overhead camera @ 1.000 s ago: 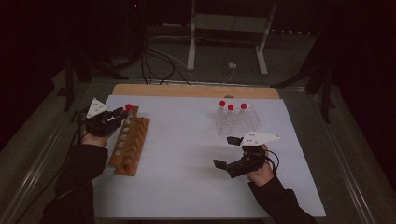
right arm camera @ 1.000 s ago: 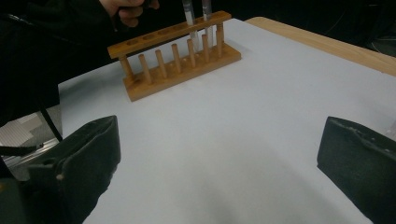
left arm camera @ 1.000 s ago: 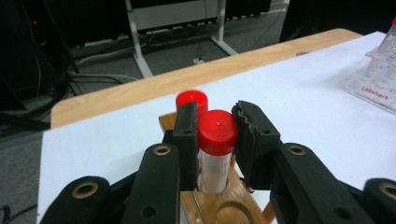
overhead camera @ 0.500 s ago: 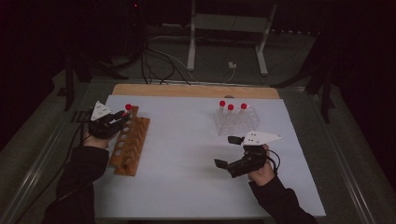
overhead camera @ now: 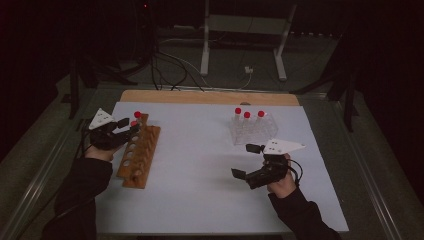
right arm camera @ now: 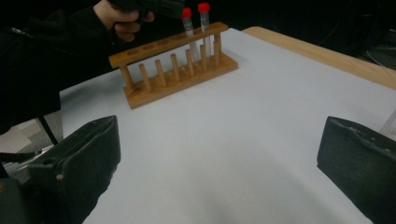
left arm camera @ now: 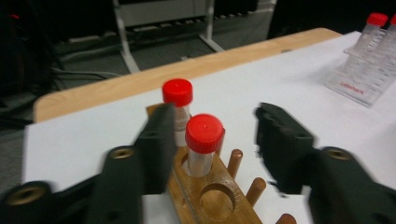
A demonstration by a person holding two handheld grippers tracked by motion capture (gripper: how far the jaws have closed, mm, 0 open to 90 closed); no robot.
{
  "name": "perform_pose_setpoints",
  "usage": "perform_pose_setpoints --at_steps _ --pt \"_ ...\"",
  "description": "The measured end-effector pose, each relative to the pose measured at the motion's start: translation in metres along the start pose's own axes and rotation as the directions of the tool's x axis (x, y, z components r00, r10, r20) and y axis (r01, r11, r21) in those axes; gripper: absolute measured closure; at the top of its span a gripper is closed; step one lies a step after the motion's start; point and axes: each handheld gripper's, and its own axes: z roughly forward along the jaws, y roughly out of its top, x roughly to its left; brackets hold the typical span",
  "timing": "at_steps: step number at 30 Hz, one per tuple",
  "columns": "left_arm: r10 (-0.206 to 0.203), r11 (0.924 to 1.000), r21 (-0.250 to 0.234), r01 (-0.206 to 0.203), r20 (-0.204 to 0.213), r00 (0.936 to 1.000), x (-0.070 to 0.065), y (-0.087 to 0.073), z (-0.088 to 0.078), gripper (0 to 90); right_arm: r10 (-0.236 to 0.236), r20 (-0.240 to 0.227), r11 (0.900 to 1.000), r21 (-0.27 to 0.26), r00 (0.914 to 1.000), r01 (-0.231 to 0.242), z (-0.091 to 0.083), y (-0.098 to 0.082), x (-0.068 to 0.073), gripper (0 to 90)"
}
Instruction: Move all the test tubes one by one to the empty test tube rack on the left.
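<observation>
Now, left gripper [left arm camera: 210, 135]: I had just opened it around the second tube [left arm camera: 204, 142] in the rack [overhead camera: 140, 150] at nine o'clock.
Right gripper [overhead camera: 248, 161]: I held it wide, empty, at five o'clock.

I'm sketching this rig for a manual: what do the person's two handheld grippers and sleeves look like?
Both the left gripper and the right gripper are black with two blocky black jaws, each topped by a pale grey three-cornered plate. A thin black cable loops from the right one. The person wears dark long sleeves.

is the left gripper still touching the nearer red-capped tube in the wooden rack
Apart. The left gripper view shows the left gripper with its black fingers just opened, a gap on each side of the nearer red-capped clear tube, which stands in the wooden rack.
</observation>
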Motion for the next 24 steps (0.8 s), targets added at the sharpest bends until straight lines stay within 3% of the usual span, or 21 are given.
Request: perform_pose_setpoints --at_steps 3,4,6,9,10,11,12,14,15,17,18,19,21,23,24 --pt "-0.007 0.9999 -0.015 0.007 0.015 0.9999 -0.003 0.002 -0.01 38.2 -0.007 0.003 1.0 -0.006 1.0 0.007 -0.001 0.001 -0.001 0.0" --pt "-0.011 0.9998 -0.018 0.011 0.033 0.9994 -0.005 0.003 -0.013 25.8 -0.001 0.002 1.0 -0.02 1.0 0.001 -0.003 0.003 -0.002 0.0" --pt "-0.008 0.9999 -0.013 0.008 0.048 0.9988 -0.01 0.005 -0.019 16.6 0.003 0.005 0.999 -0.035 1.0 -0.003 -0.005 0.004 -0.004 0.0" --pt "0.002 0.9999 -0.017 -0.001 0.095 0.9955 -0.02 0.007 -0.027 9.8 0.005 0.009 0.999 -0.043 1.0 -0.004 -0.008 0.007 -0.007 0.0" --pt "0.001 0.9997 -0.023 0.002 0.129 0.9917 -0.028 0.007 -0.032 8.6 0.001 0.014 0.999 -0.047 0.9999 0.0 -0.009 0.008 -0.008 0.0" --pt "0.001 0.9997 -0.023 0.002 0.129 0.9917 -0.028 0.007 -0.032 8.3 0.002 0.005 0.999 -0.044 1.0 -0.002 -0.01 0.009 -0.009 0.0" --pt "0.016 0.9994 -0.033 -0.01 0.167 0.9859 -0.036 0.006 -0.036 4.3 0.001 0.007 0.999 -0.044 1.0 -0.001 -0.011 0.01 -0.01 0.0" --pt "0.022 0.9992 -0.036 -0.015 0.18 0.9834 -0.041 0.006 -0.037 2.6 -0.006 0.017 0.999 -0.043 0.9998 0.007 -0.013 0.013 -0.013 0.0" --pt "0.033 0.9984 -0.052 -0.022 0.216 0.9757 -0.049 0.006 -0.04 2.4 -0.007 0.025 0.999 -0.04 0.9997 0.008 -0.013 0.014 -0.014 0.0" --pt "0.038 0.9983 -0.052 -0.026 0.23 0.9723 -0.054 0.005 -0.04 2.2 -0.009 0.039 0.999 -0.046 0.9992 0.01 -0.015 0.017 -0.018 0.0" --pt "0.045 0.9978 -0.059 -0.03 0.265 0.9633 -0.062 0.004 -0.041 2.2 -0.013 0.051 0.999 -0.048 0.9986 0.015 -0.016 0.019 -0.02 0.0" --pt "0.045 0.9978 -0.059 -0.03 0.265 0.9633 -0.062 0.004 -0.041 2.2 -0.009 0.063 0.999 -0.051 0.9979 0.012 -0.016 0.02 -0.022 0.0" --pt "0.06 0.9974 -0.054 -0.047 0.283 0.9571 -0.072 0.003 -0.041 2.2 -0.005 0.071 0.999 -0.053 0.9975 0.008 -0.017 0.022 -0.025 0.0" --pt "0.083 0.9963 -0.048 -0.071 0.315 0.9456 -0.085 0.001 -0.039 2.2 -0.006 0.109 0.998 -0.066 0.9941 0.013 -0.018 0.025 -0.034 0.0" --pt "0.083 0.9963 -0.048 -0.071 0.315 0.9456 -0.085 0.001 -0.039 2.2 -0.004 0.117 0.998 -0.063 0.9931 0.012 -0.019 0.027 -0.038 0.0"
